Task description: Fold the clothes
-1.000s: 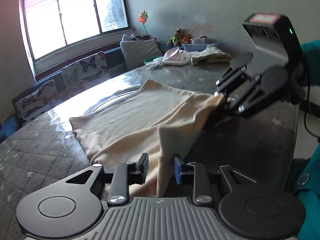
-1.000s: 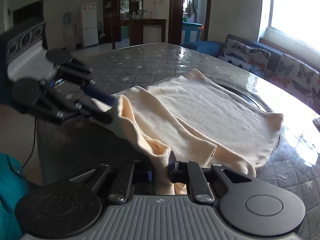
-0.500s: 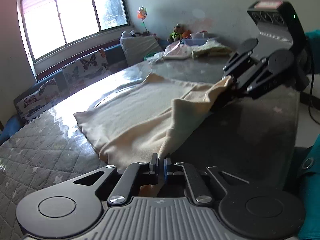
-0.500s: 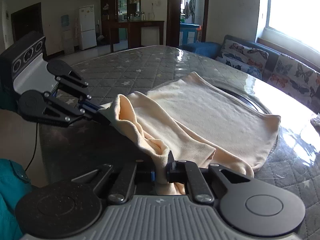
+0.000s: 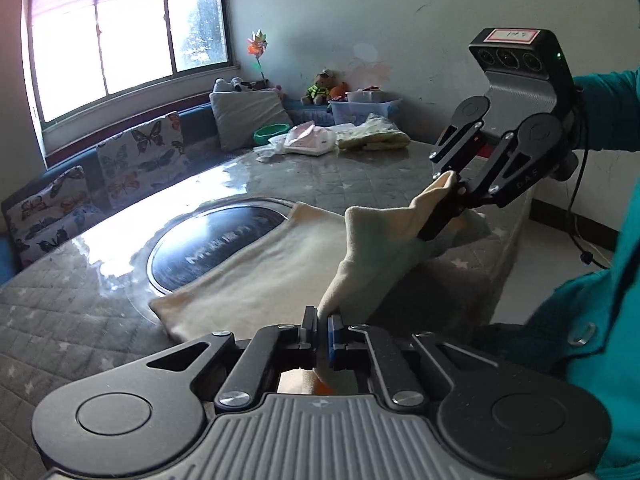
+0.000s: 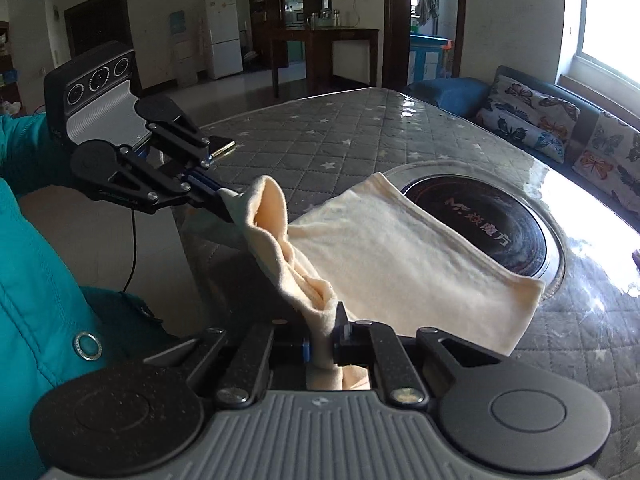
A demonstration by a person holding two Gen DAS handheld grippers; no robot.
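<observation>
Both tongs, left gripper (image 5: 322,326) and right gripper (image 6: 323,334), now clamp the cream garment (image 6: 400,256), its near edge raised, fold beginning

my left gripper (image 5: 322,326), foreground, jaws closed on a raised fold of the cream garment (image 5: 280,280). my right gripper (image 5: 448,204), upper right, pinches another corner of the same edge, lifted clear of the quilted grey table (image 5: 72,320). the rest of the cloth lies flat, partly over a dark round inset (image 5: 212,248) in the tabletop. background: window (image 5: 120,40), butterfly-print cushions (image 5: 140,156), small clothes pile (image 5: 372,138).
</observation>
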